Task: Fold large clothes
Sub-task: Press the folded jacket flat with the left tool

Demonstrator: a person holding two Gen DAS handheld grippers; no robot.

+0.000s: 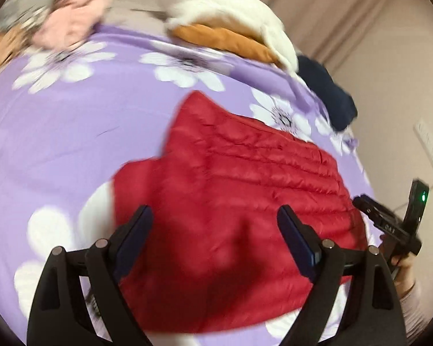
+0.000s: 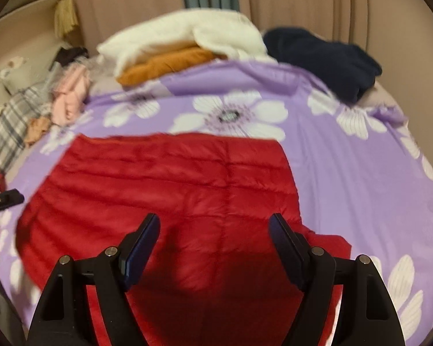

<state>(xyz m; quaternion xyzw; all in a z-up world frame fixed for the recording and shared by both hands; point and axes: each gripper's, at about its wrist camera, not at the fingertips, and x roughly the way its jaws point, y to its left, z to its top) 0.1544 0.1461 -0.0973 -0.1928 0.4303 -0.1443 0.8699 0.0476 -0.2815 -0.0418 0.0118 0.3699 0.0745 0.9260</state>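
Observation:
A red quilted jacket (image 1: 245,190) lies flat on the purple flowered bedsheet (image 1: 57,144). My left gripper (image 1: 215,216) hovers over its near edge, jaws wide apart, nothing pinched between them. In the right wrist view the same red jacket (image 2: 173,184) spreads across the sheet (image 2: 360,173), and my right gripper (image 2: 213,225) stands open above its near part, with only fabric below. The right gripper's black body (image 1: 389,225), held by a hand, shows at the right edge of the left wrist view. The left gripper's tip (image 2: 5,199) peeks in at the left edge of the right wrist view.
Folded white and orange clothes (image 2: 170,46) are stacked at the far side of the bed. A dark navy garment (image 2: 326,57) lies at the far right. Pink (image 2: 69,98) and plaid (image 2: 14,124) clothes are heaped at the far left. Beige curtains hang behind.

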